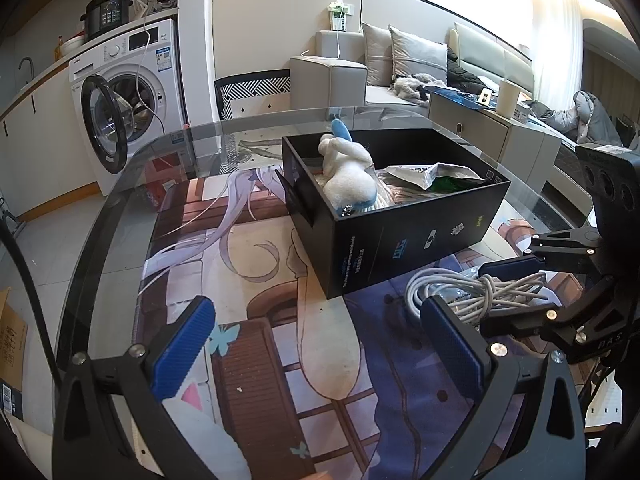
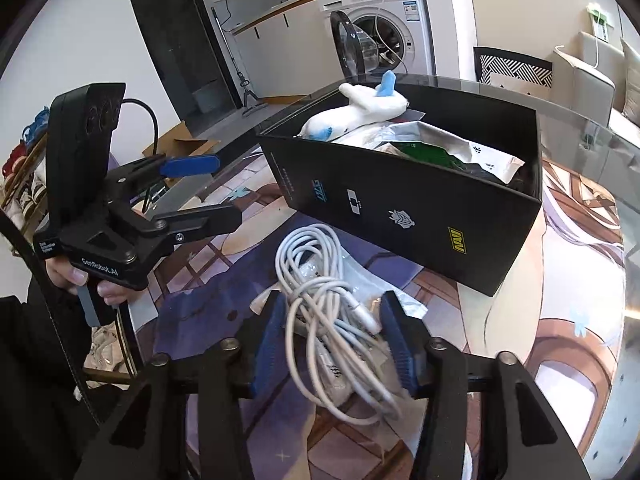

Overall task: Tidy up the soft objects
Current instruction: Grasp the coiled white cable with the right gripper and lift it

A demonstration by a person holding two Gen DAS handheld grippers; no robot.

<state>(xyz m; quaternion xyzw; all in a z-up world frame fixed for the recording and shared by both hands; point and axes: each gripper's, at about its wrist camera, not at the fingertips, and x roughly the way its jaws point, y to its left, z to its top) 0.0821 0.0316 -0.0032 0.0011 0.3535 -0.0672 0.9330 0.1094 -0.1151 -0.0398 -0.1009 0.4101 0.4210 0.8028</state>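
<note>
Cable [image 2: 320, 304], white and coiled into a loose hank, lies nearest us on the printed mat [image 2: 560, 320], on top of a clear plastic bag [image 2: 400, 304], just in front of the black box [image 2: 400, 208]. We have the right gripper [image 2: 328, 344] straddling the hank, one blue pad on each side of the strands; whether the pads already press on the cable or merely flank it, we cannot tell from either view. We judge the bundle light, limp and springy: loops will sag and may slip free if only one or two strands are caught. We would take hold across the tied waist of the hank, where the wraps cross, and keep the slippery bag out of the bite. The left gripper [image 1: 316, 340] hangs open over bare mat, holding nothing, a little to the side of the cable. Farther off, the box stands open-topped on the glass table [image 1: 168, 148], already containing a white and blue plush toy [image 1: 348, 176] and foil pouches [image 1: 424, 172]; free room remains above them for the cable.
</note>
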